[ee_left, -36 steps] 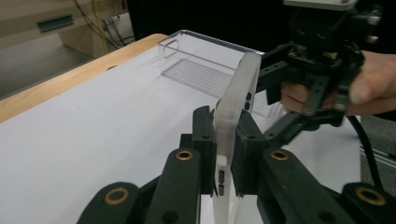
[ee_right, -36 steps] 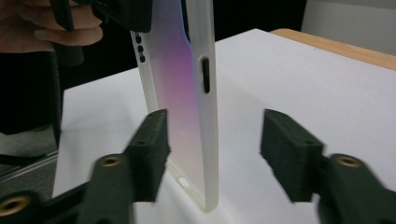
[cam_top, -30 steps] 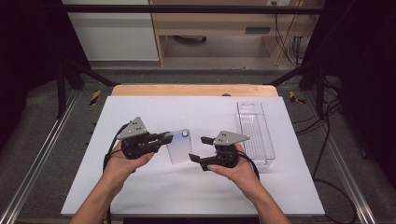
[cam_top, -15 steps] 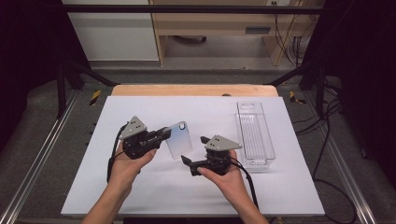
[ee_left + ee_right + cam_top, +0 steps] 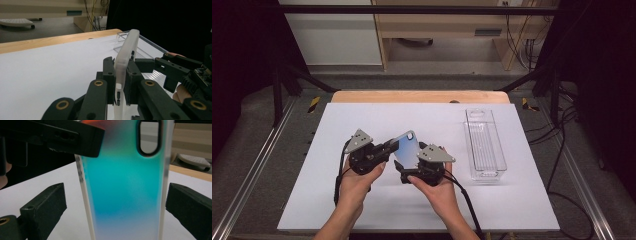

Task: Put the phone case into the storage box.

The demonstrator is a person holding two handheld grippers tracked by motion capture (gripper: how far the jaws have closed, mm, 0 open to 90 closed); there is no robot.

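On the right side of the counter (image 5: 362,200) lies a clear plastic tray (image 5: 484,145), long and narrow, nothing visible in it; it sits well apart from both hands. Near the counter's middle the left tool (image 5: 387,148) is clenched on a translucent phone case (image 5: 406,150), pads pressing its two faces near one long edge, case lifted off the surface and tilted. In the left gripper view the case (image 5: 123,72) stands edge-on between the tool's (image 5: 119,82) black jaws, button cutouts showing on the rim. Right tool (image 5: 404,175) sits just beside the case, its jaws have just been opening and stand wide, released. In the right gripper view the case (image 5: 125,187) fills the gap between the tool's (image 5: 115,205) jaws, teal to blue tint, oval camera cutout at top, pads apart from both long edges, not touching.

Counter has a white sheet over it, a wooden edge showing at the far side. Dark frame rails run along both sides. Behind: grey floor, wooden furniture, cables hanging at the right, a white flat object on the floor. Surroundings are dark at left and right.
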